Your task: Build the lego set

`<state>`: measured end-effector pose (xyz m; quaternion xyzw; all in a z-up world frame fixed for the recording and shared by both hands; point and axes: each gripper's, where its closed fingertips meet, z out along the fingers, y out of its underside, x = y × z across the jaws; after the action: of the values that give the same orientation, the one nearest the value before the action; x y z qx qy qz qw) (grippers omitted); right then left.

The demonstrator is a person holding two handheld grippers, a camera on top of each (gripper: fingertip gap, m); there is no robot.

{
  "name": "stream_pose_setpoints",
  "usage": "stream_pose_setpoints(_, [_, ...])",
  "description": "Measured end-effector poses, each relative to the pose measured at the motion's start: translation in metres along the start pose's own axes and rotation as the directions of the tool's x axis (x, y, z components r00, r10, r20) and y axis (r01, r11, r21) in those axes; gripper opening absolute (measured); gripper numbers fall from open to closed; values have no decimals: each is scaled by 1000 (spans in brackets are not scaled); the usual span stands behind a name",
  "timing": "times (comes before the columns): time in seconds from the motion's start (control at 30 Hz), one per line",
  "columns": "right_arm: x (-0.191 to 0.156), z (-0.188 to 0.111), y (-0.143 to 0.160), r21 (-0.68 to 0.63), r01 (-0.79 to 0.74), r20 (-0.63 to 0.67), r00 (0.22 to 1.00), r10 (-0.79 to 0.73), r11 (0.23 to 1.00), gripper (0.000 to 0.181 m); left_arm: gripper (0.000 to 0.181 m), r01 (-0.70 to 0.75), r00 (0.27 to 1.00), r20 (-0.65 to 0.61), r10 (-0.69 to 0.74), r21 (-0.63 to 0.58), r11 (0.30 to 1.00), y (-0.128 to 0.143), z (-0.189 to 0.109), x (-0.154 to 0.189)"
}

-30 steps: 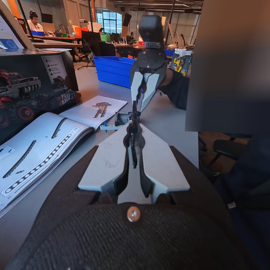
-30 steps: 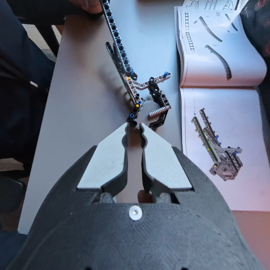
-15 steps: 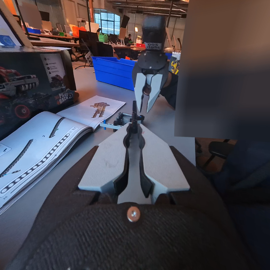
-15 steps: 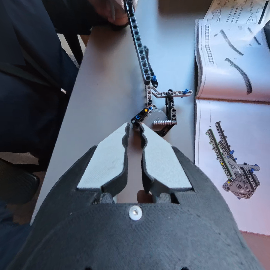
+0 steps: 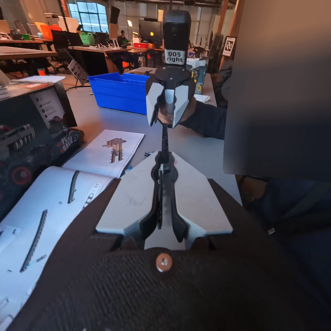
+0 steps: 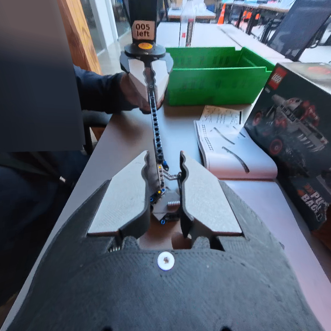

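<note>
The lego assembly is a long grey-and-black holed beam point(image 6: 155, 129) joined to a grey block with a metal spring point(image 6: 165, 204) and blue pins. My left gripper point(image 5: 163, 154) is shut on the long beam point(image 5: 164, 139), seen edge-on between its fingers. In the right wrist view it point(image 6: 152, 105) grips the beam's far end. My right gripper point(image 6: 163, 155) is open, its fingers standing on either side of the block end. In the left wrist view it point(image 5: 163, 125) faces me at the beam's far end. The assembly hangs between the two grippers over the grey table point(image 6: 125, 143).
An open instruction booklet point(image 6: 232, 152) point(image 5: 53, 197) lies beside the assembly. The dark set box point(image 6: 295, 125) point(image 5: 26, 134) stands past it. A green bin point(image 6: 215, 80) is behind the left gripper, a blue bin point(image 5: 121, 95) behind the right. A person's dark sleeve point(image 6: 100, 93) is at the table's edge. The tips of one gripper are about 9 cm away from the tips of the other.
My right gripper has opened wider, tilted up from looking down, and moved forward so the block end lies between its fingers. The left gripper keeps hold of the beam.
</note>
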<state>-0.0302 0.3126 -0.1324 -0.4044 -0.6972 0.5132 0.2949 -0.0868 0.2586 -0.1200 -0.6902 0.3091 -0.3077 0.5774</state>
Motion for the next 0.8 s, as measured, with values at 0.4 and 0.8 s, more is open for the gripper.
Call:
stream_pose_setpoints(0.4, [-1,21,18,-70,-24,22,999,26,997,5,5,-38,999,-19,38,4,999,9,4,-8])
stream_pose_setpoints(0.8, [-4,24,31,-127,-106,73,991,116,986,4,8,53,998,-21,-57,-151,987,37,9,-12])
